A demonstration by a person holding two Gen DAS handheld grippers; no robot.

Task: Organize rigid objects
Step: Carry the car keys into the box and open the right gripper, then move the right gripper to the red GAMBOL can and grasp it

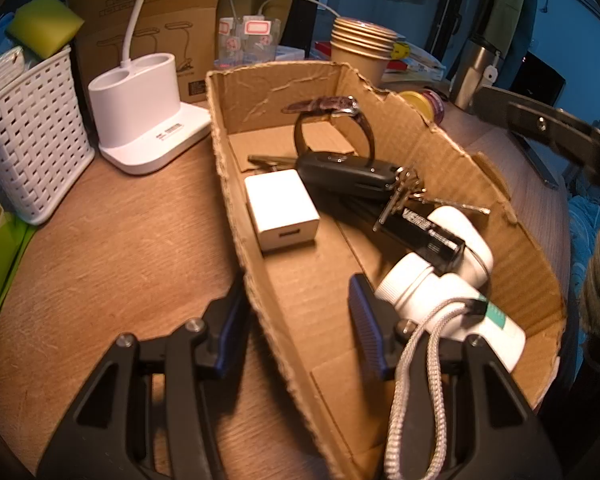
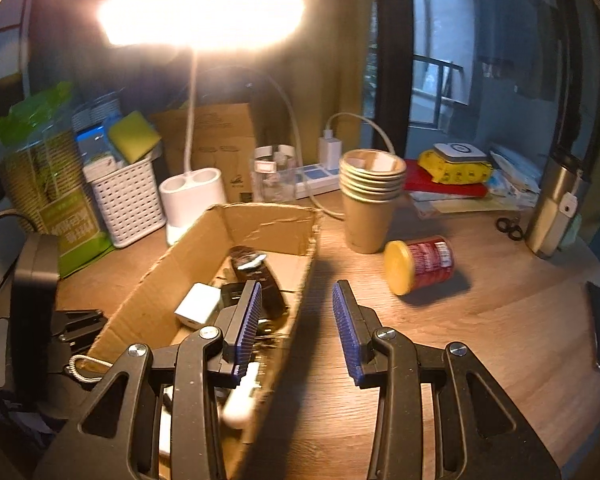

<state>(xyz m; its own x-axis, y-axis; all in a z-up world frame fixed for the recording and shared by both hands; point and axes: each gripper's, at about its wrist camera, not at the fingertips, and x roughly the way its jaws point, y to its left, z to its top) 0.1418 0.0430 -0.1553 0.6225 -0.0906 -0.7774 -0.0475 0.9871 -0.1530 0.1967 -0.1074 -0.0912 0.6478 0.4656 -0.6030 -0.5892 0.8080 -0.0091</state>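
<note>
Both fingers straddle box wall — tilted down.

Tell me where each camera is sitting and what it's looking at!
Left wrist: sits on the left claw, looking down into the cardboard box; its fingers straddle the box's wall, and the right claw shows at the edge.
Right wrist: sits on the right claw, looking across the table at a red can; its fingers straddle the box's other wall.
Both show the box, white charger and paper cups.
</note>
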